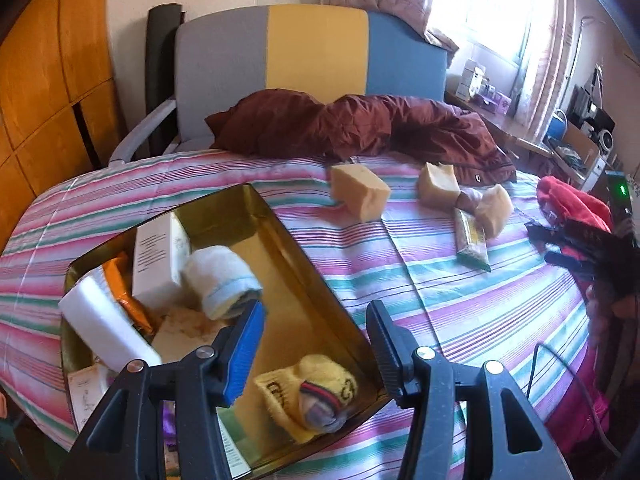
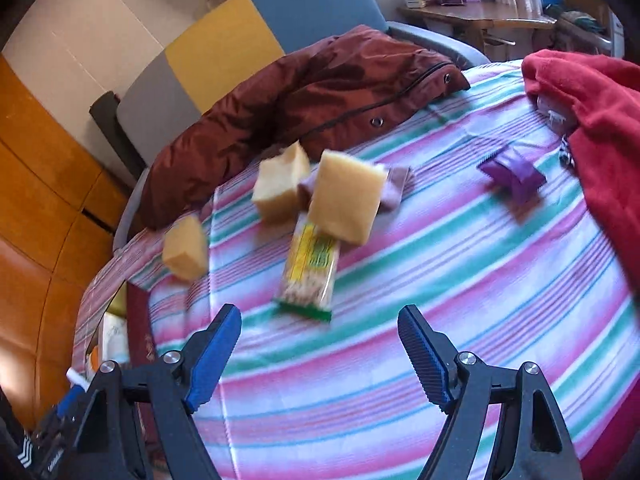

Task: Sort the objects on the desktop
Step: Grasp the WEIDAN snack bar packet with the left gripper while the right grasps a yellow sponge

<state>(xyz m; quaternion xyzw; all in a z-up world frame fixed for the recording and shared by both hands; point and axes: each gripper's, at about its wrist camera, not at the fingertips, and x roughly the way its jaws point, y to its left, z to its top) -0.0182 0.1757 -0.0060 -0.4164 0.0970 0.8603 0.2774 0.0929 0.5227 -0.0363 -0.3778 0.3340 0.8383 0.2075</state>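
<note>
A gold tin box (image 1: 280, 216) sits on the striped bedcover and holds a white carton (image 1: 156, 256), a rolled pale cloth (image 1: 224, 280), a white foam block (image 1: 104, 320) and a rolled yellow sock (image 1: 316, 392). My left gripper (image 1: 316, 320) hovers over the box's right side, open, with nothing between its fingers. Three yellow sponge cubes (image 2: 346, 204) (image 2: 280, 190) (image 2: 186, 252) lie further back on the bed. A green-edged snack packet (image 2: 310, 276) lies just ahead of my right gripper (image 2: 318, 312), which stands open and empty. A purple packet (image 2: 514, 174) rests to the right.
A maroon jacket (image 2: 320, 92) is heaped at the head of the bed, against a grey, yellow and blue headboard (image 1: 316, 48). Red clothing (image 2: 592, 120) covers the right edge. A cluttered desk (image 2: 480, 12) stands beyond, and wooden wardrobe panels (image 1: 48, 80) stand at left.
</note>
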